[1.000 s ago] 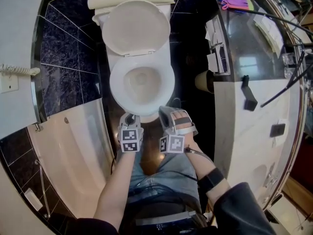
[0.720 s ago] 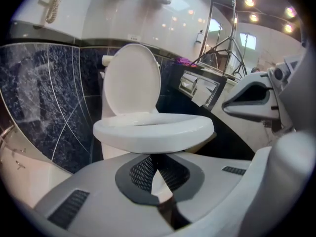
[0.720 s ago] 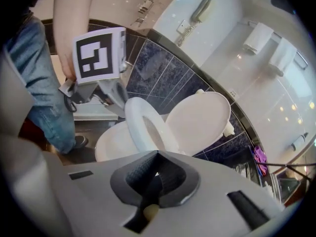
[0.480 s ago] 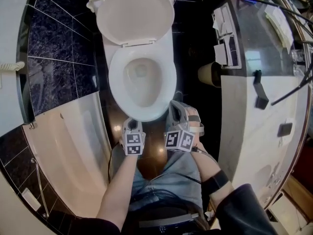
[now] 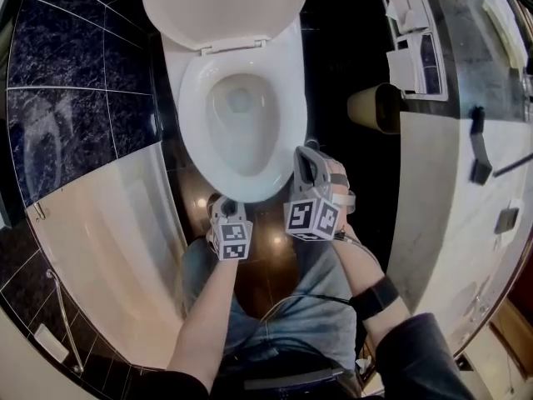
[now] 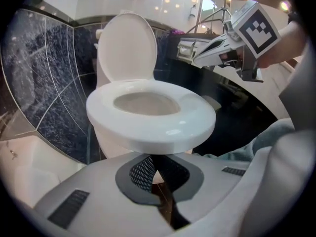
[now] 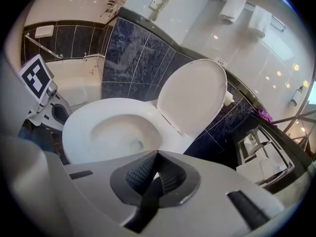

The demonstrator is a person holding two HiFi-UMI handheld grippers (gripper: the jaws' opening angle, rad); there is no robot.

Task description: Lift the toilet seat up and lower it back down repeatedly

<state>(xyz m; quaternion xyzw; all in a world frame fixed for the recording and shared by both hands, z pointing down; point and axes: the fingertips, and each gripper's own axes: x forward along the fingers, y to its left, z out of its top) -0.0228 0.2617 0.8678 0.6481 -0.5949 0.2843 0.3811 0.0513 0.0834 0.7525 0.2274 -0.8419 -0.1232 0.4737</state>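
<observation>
Well, the toilet seat (image 5: 290,123) lies flat on the bowl (image 5: 237,111), lid (image 5: 225,7) up. At its front edge the left tool (image 5: 221,204) is clenched, empty. The right tool (image 5: 305,153) has just been closing (on nothing) and is clenched too. Nudged by shut tips, that glossy rim could slip off and slam.

L claw (image 6: 152,162) shut; R claw (image 7: 157,162) just closed, empty; both angled down.
</observation>
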